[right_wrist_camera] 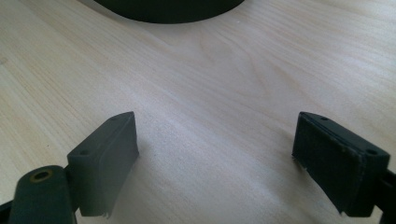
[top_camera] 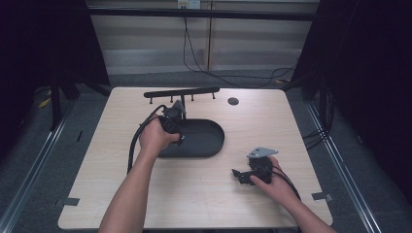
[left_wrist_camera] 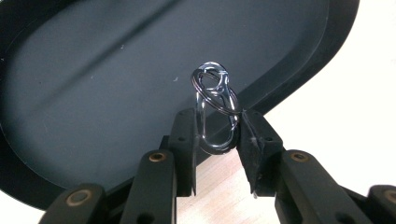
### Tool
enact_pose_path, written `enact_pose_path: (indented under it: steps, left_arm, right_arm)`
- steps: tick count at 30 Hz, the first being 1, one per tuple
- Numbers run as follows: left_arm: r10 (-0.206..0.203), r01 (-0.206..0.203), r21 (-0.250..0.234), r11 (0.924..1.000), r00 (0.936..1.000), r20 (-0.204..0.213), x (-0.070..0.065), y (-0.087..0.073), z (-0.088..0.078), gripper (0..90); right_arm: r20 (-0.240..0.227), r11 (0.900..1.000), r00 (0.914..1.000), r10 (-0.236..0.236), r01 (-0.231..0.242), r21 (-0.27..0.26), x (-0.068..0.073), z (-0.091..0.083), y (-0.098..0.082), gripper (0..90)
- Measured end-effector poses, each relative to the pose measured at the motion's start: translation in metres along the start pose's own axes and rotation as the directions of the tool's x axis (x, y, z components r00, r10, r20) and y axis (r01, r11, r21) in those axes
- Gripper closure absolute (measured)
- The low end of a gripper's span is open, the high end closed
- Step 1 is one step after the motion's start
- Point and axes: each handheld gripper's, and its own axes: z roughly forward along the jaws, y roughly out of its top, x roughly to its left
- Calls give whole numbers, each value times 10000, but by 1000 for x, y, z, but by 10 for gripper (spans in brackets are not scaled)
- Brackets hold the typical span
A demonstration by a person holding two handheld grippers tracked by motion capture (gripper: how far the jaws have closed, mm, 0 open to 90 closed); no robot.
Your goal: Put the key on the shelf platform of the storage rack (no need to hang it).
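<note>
In the left gripper view a small silver carabiner clip with a dark key ring (left_wrist_camera: pixel 215 109) through its top is pinched between the two black pads of my left gripper (left_wrist_camera: pixel 217 140), above the black oval tray (left_wrist_camera: pixel 93 93). From the high view my left gripper (top_camera: pixel 176 127) hovers over the left part of that tray (top_camera: pixel 214 138). My right gripper (top_camera: pixel 240 175) rests low over the table at the front right, its jaws wide apart with bare wood between them (right_wrist_camera: pixel 215 154).
A black T-shaped rack with small pegs (top_camera: pixel 182 93) stands behind the tray. A round dark hole (top_camera: pixel 233 101) sits in the tabletop at the back right. The tray's edge (right_wrist_camera: pixel 168 11) lies beyond my right gripper.
</note>
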Motion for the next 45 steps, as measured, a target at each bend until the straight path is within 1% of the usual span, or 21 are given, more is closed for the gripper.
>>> enact_pose_path:
  steps: [1,10,12,13,15,20,21,22,25,27,31,32,36,41,45]
  left_arm:
    - [-12,12,-7,10000,10000,38,0,0,1,681]
    - [-57,57,-54,10000,10000,-43,0,2,6,681]
    - [-126,126,-31,9999,9999,-16,-1,3,7,681]
    - [-78,78,-93,9999,10000,-43,0,3,8,681]
    - [-123,123,-128,9998,9999,-49,-1,3,9,681]
    - [-179,177,-136,9997,9998,-93,0,4,13,681]
    - [-139,138,-150,9998,9999,-60,1,4,14,681]
    - [-223,222,-152,9996,9997,-69,1,4,15,681]
    - [-284,283,-132,9995,9996,-39,2,4,18,681]
    - [-328,327,-107,9994,9994,-105,3,4,20,681]
    - [-375,372,-231,9990,9992,-127,3,6,25,681]
    - [-309,306,-224,9993,9995,-116,3,6,25,681]
    - [-321,315,-288,9991,9993,-185,3,7,28,681]
    - [-505,493,-407,9980,9983,-276,5,8,33,682]
    - [-487,474,-404,9981,9984,-303,4,8,35,682]
  right_arm:
    - [-3,10000,10000,3,-3,1,0,0,0,137]
    - [-1,10000,10000,-18,18,-9,0,0,0,137]
    - [0,10000,10000,-15,15,-9,0,0,0,137]
    - [-2,10000,10000,-17,17,-9,0,0,0,137]
    - [0,10000,10000,-19,19,-10,0,0,0,137]
    - [-1,10000,10000,-22,22,-10,0,0,0,137]
    - [-1,10000,10000,-19,19,-8,0,0,0,137]
    - [0,10000,10000,-21,21,-9,0,0,0,137]
    - [-3,10000,10000,-17,17,-7,0,0,0,137]
    - [-2,10000,10000,-21,21,-8,0,0,0,137]
    - [-8,10000,10000,-1,1,3,0,0,0,137]
    - [-10,10000,10000,13,-13,11,0,0,0,137]
    - [-11,10000,10000,14,-14,12,0,0,0,137]
    - [-10,10000,10000,13,-13,12,0,0,0,137]
    - [-11,10000,10000,9,-9,12,0,0,0,137]
